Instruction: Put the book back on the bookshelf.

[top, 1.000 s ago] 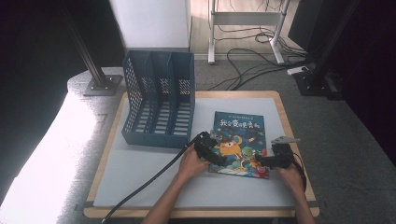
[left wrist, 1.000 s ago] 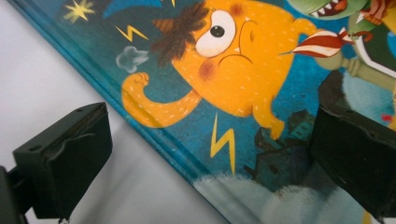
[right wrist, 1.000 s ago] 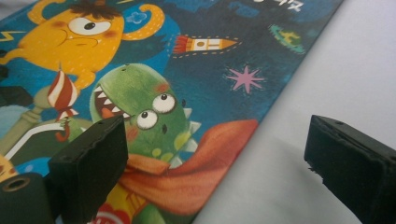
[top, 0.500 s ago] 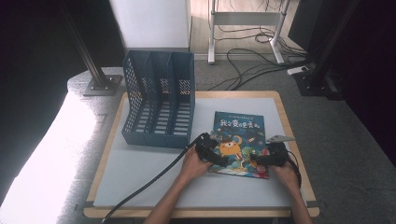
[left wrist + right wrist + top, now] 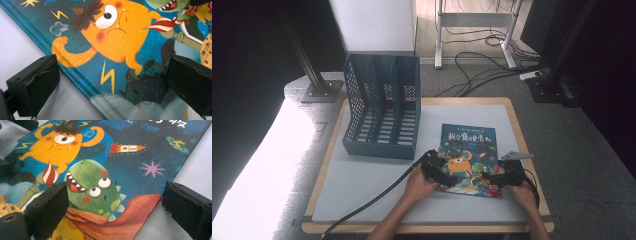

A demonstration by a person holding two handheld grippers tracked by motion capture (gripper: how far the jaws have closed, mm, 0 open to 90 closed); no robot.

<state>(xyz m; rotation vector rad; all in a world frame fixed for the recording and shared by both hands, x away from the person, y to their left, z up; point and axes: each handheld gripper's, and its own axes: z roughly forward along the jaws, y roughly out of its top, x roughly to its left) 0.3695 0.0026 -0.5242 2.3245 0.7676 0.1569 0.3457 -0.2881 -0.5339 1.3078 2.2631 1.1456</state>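
Under both open grippers' jaws, book (image 5: 468,150) (near corners hidden)

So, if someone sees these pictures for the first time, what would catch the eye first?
Probably the bright picture book, lying flat on the table's white mat near its front right, with an orange monster and a green dinosaur on the cover. The left gripper and right gripper sit at its near corners, fingers open. Behind, to the left, stands a blue file rack.
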